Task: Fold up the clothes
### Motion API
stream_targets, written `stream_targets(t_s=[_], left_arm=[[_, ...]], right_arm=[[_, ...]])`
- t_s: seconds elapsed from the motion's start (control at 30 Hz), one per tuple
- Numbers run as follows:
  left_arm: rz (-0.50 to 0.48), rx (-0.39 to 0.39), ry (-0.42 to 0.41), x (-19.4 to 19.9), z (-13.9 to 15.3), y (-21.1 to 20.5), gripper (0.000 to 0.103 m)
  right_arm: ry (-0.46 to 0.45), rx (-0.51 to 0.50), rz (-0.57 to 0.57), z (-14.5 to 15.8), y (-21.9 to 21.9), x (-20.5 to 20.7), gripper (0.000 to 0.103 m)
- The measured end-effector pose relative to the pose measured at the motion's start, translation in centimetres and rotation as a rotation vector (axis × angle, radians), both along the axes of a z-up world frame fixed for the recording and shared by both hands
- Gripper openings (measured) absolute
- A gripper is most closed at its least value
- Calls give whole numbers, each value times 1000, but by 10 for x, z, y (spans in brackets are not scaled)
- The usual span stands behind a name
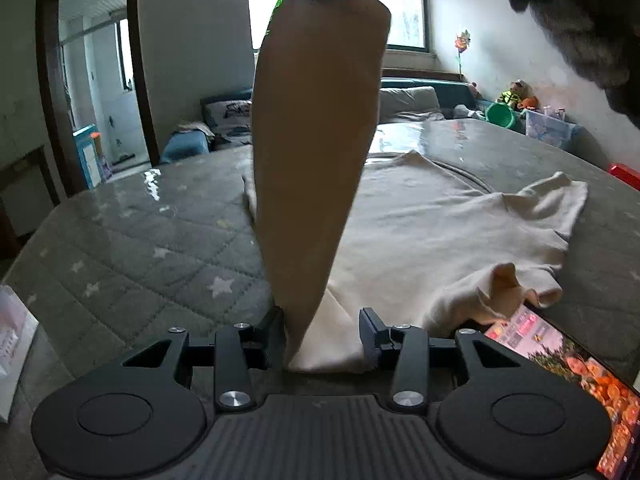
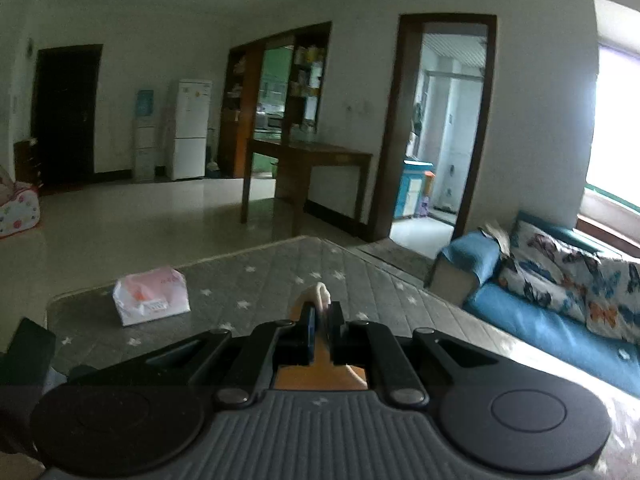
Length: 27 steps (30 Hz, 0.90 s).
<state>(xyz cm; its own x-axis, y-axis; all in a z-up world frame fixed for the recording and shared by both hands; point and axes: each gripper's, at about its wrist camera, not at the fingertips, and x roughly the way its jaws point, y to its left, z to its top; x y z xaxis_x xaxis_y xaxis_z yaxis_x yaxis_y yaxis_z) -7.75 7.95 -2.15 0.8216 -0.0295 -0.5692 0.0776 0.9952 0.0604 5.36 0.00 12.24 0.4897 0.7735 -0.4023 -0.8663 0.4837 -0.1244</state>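
Note:
A cream sweatshirt (image 1: 432, 224) lies spread on the grey star-quilted table (image 1: 132, 240). One long cream sleeve (image 1: 316, 140) is pulled up high above the table, its upper end held at the top of the left wrist view. My left gripper (image 1: 324, 334) is open, its jaws on either side of the sleeve's lower end near the shoulder. My right gripper (image 2: 322, 320) is shut on a bunched bit of cream sleeve fabric (image 2: 320, 294), raised above the table.
A phone with a lit screen (image 1: 576, 376) lies at the table's near right edge. A pink-white tissue pack (image 2: 151, 294) sits on the table. A blue sofa with butterfly cushions (image 2: 560, 300) stands beside the table. A green tub (image 1: 501, 115) and toys are far behind.

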Motion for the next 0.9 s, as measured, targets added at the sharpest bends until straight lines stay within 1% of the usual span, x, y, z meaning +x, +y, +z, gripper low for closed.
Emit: stream_targets(t_s=[0.1,0.13,0.2,0.23,0.27,0.3,0.4,0.47,0.5,0.53,0.57,0.6,0.63,0.77,0.83,0.9], left_arm=[[38,-7,-5,7,1,1,44],[57,-12,-1,10,1,3,42],[76,-19,7,11,0,7,27],[85,-23,11,11,0,9,23],[94,-26,15,12,0,11,14],[104,-30,19,12,0,13,13],[131,-41,31,13,-1,18,13],[135,-34,35,12,-1,19,13],[129,-24,34,10,-1,18,14],[122,-13,34,9,-1,17,15],[118,-7,35,9,-2,16,19],[114,-2,35,9,-3,15,25],[109,4,36,9,-4,14,27],[92,25,40,9,-8,11,27],[90,35,40,9,-9,9,27],[91,40,37,9,-9,9,27]], right_arm=[[-15,12,15,8,9,-4,3],[-20,17,19,11,12,-5,3],[-29,27,28,16,18,-7,2],[-33,29,30,17,20,-8,2],[-34,28,31,17,21,-9,2],[-36,27,32,17,22,-9,2],[0,9,21,8,18,-5,2],[59,-6,-1,-6,12,4,3],[91,-15,-14,-13,9,9,6],[125,-25,-29,-23,4,15,8],[160,-39,-45,-34,-1,21,10],[195,-57,-61,-46,-4,27,15],[231,-73,-76,-58,-8,31,19],[382,-122,-136,-108,-27,44,19],[424,-126,-170,-126,-34,51,24],[485,-109,-199,-140,-40,59,28]])
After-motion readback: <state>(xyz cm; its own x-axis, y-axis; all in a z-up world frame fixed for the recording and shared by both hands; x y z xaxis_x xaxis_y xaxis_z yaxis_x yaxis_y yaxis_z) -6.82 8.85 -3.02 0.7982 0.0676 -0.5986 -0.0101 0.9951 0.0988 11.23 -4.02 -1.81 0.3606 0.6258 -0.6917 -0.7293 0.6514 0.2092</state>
